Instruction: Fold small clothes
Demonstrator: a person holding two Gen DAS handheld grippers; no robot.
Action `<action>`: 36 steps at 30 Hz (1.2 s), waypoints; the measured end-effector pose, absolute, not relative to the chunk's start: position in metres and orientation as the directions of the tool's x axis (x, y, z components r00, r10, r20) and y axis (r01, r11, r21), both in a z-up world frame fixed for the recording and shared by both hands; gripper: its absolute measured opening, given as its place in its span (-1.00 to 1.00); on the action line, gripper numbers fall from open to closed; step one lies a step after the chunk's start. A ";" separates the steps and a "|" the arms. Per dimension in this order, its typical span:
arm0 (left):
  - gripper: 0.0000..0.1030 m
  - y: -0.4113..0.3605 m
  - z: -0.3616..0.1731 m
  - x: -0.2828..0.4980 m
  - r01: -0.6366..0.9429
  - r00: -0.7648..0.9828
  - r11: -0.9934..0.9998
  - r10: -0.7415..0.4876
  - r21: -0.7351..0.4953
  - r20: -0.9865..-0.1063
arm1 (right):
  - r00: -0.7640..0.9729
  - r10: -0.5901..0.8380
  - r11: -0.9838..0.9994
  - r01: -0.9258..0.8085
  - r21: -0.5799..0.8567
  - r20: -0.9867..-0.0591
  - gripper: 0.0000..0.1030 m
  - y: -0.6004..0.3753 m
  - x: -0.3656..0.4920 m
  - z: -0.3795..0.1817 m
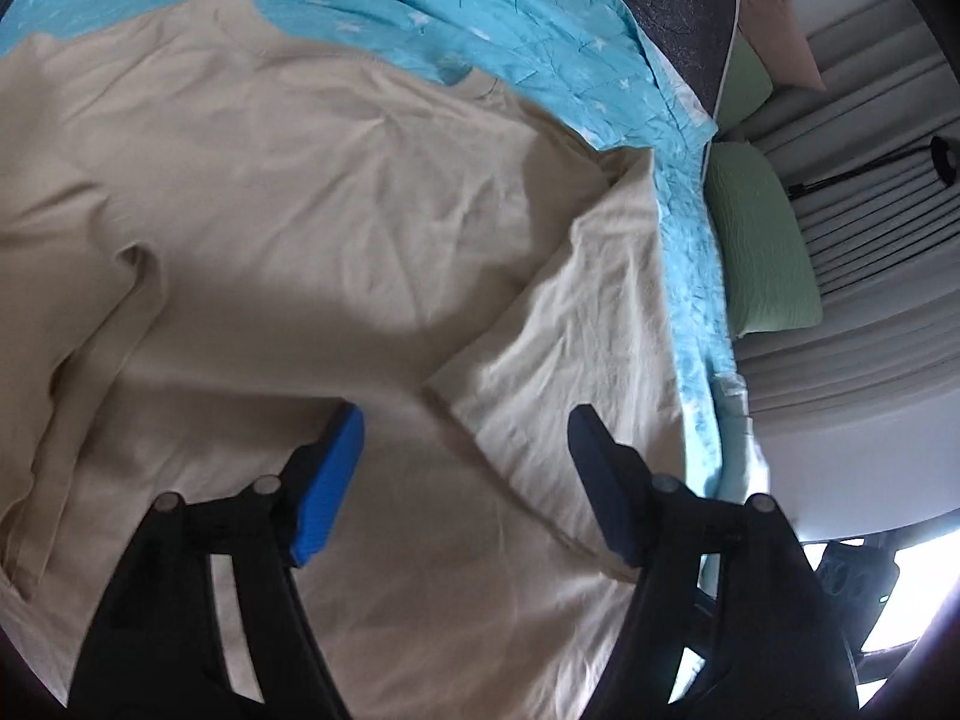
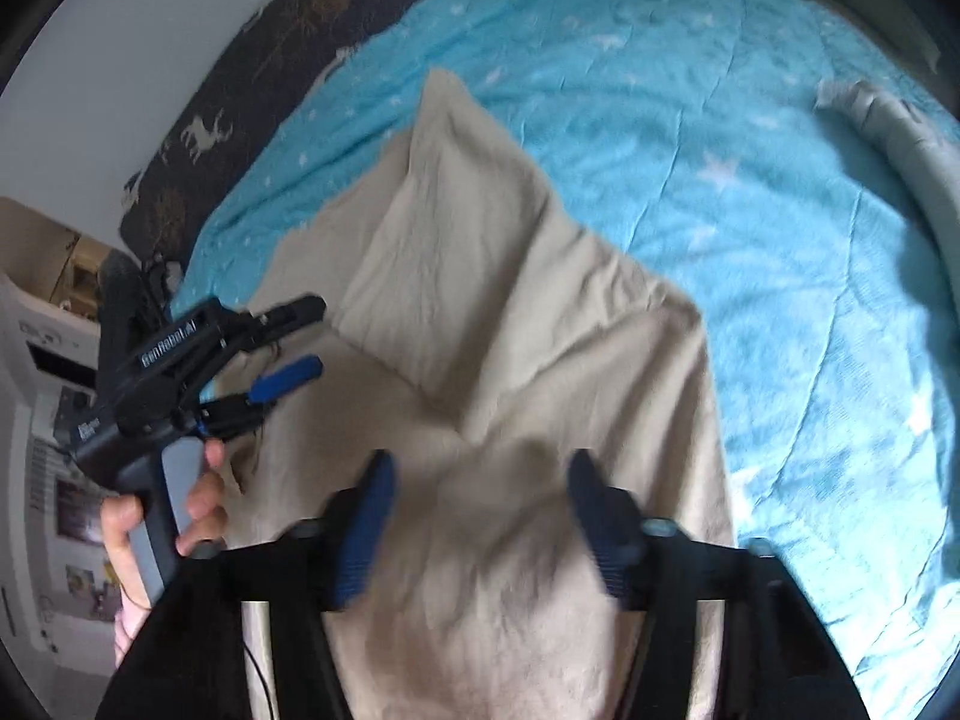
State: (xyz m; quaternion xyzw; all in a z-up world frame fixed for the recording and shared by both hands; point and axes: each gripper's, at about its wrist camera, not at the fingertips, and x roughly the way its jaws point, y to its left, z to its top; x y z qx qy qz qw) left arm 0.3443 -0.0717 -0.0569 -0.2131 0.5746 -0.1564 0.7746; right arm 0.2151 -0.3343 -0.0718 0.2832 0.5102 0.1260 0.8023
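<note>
Bed with blue star sheet (image 1: 540,30) fills both views. Dark deer-print blanket (image 2: 240,90) lies along the sheet's far edge, upper left in the right wrist view. Green pillows (image 1: 762,240) sit at right in the left wrist view.

Beige shirt (image 1: 300,210) lies flat on the sheet, mid-frame to lower left in the left wrist view. One sleeve (image 1: 570,330) is folded in over the body, centre right. Other sleeve is lower left and looks still spread. In the right wrist view the shirt runs from centre down to the bottom edge, with a folded flap pointing up at centre.

Left gripper (image 1: 465,420): released, blue pads apart, nothing between them, just over the shirt near the folded sleeve's cuff. Seen from the side at left in the right wrist view, held by a hand (image 2: 162,516).

Right gripper (image 2: 477,468): released, jaws wide, cloth below but not pinched. Some motion blur there.

Judgement: one side is folded and the next grasp is pending.
- Pick the unfolded edge at two points, one per gripper.
- Pinch one layer only.
- Lift low, carry across, and lay the edge parallel to the first fold.
- Smooth the wrinkles in the body before pressing the crease.
- Don't snag the sheet.
</note>
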 end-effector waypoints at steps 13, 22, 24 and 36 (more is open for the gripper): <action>-0.90 -0.064 -0.029 0.318 0.038 0.335 0.881 -0.455 -0.471 -0.825 | 0.442 0.525 0.760 0.142 0.635 -0.727 -0.92 -0.330 0.239 -0.092; -0.16 -0.024 -0.028 0.298 -0.009 0.382 0.916 -0.367 -0.400 -0.848 | 0.369 0.486 0.840 0.051 0.540 -0.792 -0.26 -0.318 0.212 -0.088; -0.06 -0.013 -0.014 0.284 0.027 0.414 0.935 -0.332 -0.353 -0.847 | 0.407 0.423 0.879 0.033 0.476 -0.809 -0.26 -0.332 0.199 -0.080; 0.30 0.104 0.006 0.179 0.004 0.453 0.979 -0.183 -0.204 -0.872 | 0.452 0.219 0.972 -0.019 0.236 -0.865 -0.26 -0.352 0.131 -0.080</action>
